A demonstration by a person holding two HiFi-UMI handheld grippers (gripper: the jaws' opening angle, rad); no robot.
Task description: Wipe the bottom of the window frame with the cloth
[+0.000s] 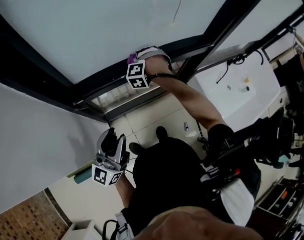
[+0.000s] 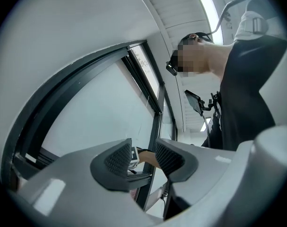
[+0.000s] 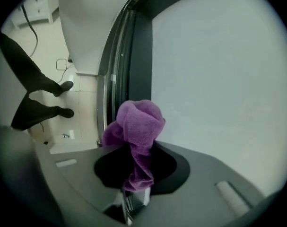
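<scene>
A purple cloth [image 3: 136, 126] is bunched and clamped between the jaws of my right gripper [image 3: 136, 152]. In the head view this gripper [image 1: 138, 66] reaches out to the dark bottom bar of the window frame [image 1: 101, 86], and a bit of the cloth [image 1: 131, 59] shows at the bar beside the glass. The right gripper view has the dark frame [image 3: 138, 56] running just behind the cloth. My left gripper [image 1: 109, 156] hangs low near my body, away from the window. Its jaws [image 2: 143, 157] stand open with nothing between them.
A slatted white grille [image 1: 116, 98] lies just below the frame bar. To the right stands a white table [image 1: 242, 94] with cables and small items. Dark equipment [image 1: 287, 134] crowds the far right. Tiled floor [image 1: 152, 119] and my shoes are below.
</scene>
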